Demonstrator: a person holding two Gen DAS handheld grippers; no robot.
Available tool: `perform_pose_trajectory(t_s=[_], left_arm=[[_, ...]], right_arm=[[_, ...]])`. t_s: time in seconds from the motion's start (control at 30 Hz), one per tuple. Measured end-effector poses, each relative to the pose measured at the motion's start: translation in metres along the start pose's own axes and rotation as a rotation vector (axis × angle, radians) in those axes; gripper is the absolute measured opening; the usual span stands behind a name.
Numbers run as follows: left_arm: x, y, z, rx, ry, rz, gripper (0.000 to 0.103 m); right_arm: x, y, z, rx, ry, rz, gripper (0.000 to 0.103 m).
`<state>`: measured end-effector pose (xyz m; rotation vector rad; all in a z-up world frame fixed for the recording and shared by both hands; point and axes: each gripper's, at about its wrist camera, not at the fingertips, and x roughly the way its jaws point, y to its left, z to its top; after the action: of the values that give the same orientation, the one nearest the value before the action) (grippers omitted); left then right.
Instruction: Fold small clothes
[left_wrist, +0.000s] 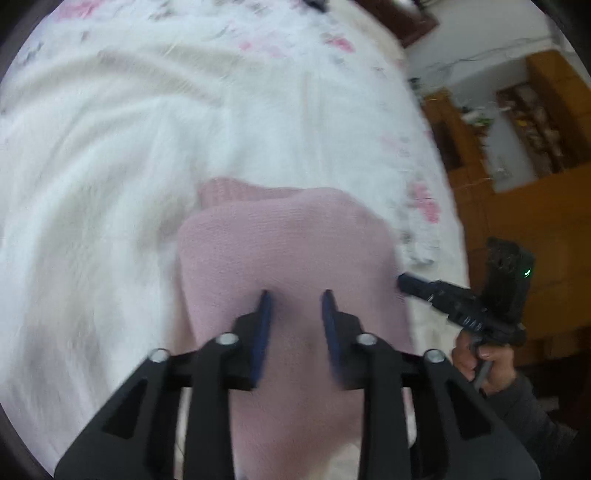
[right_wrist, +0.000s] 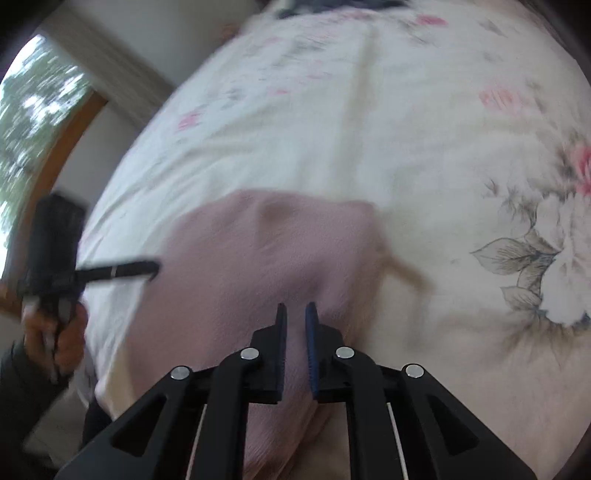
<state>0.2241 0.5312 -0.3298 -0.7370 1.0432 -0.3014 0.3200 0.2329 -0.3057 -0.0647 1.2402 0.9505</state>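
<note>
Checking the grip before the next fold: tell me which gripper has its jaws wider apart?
The left gripper: a clear gap over the pink garment. The right gripper shows only a narrow slit.

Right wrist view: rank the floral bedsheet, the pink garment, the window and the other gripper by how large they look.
1. Floral bedsheet, fills most of the view.
2. Pink garment.
3. Window and left gripper: these look alike in area; the window is cut by the frame edge and the picture is blurred, so I leave them unranked.
</note>
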Motion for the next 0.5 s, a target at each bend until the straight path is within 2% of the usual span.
perform_pose_trajectory(t_s=[0.07,0.13,0.17,0.2,0.27,0.33,0.43,0.47,0.5], left_arm=[[-0.002,-0.015,-0.02,0.037,0.011,-0.022,0.029],[0.012,-0.015,-0.036,0.073,0.053,0.065,0.029],[0.022,-0.014,-0.04,0.079,0.071,0.118,0.025],[0.029,-0.009,-0.045,0.068,0.075,0.133,0.022],[0.028,-0.009,-0.048,0.064,0.063,0.142,0.022],[0.011,-0.019,-0.05,0.054,0.042,0.102,0.027],[-0.012,-0.033,-0.074,0.087,0.03,0.066,0.028],[-0.008,-0.036,-0.079,0.084,0.039,0.076,0.029],[-0.001,-0.03,-0.09,0.081,0.067,0.116,0.029]], right_arm=[[-0.005,0.023,-0.013,-0.077,0.031,0.024,0.01],[0.006,0.036,-0.035,-0.147,0.097,-0.016,0.009],[0.018,0.034,-0.046,-0.171,0.138,-0.07,0.002],[0.027,0.032,-0.051,-0.187,0.151,-0.105,0.0],[0.033,0.028,-0.055,-0.187,0.155,-0.114,0.0],[0.023,0.032,-0.053,-0.169,0.146,-0.129,0.0],[-0.003,0.056,-0.058,-0.195,0.099,-0.116,0.002],[-0.007,0.062,-0.062,-0.206,0.096,-0.105,0.002],[-0.004,0.07,-0.068,-0.221,0.106,-0.108,0.002]])
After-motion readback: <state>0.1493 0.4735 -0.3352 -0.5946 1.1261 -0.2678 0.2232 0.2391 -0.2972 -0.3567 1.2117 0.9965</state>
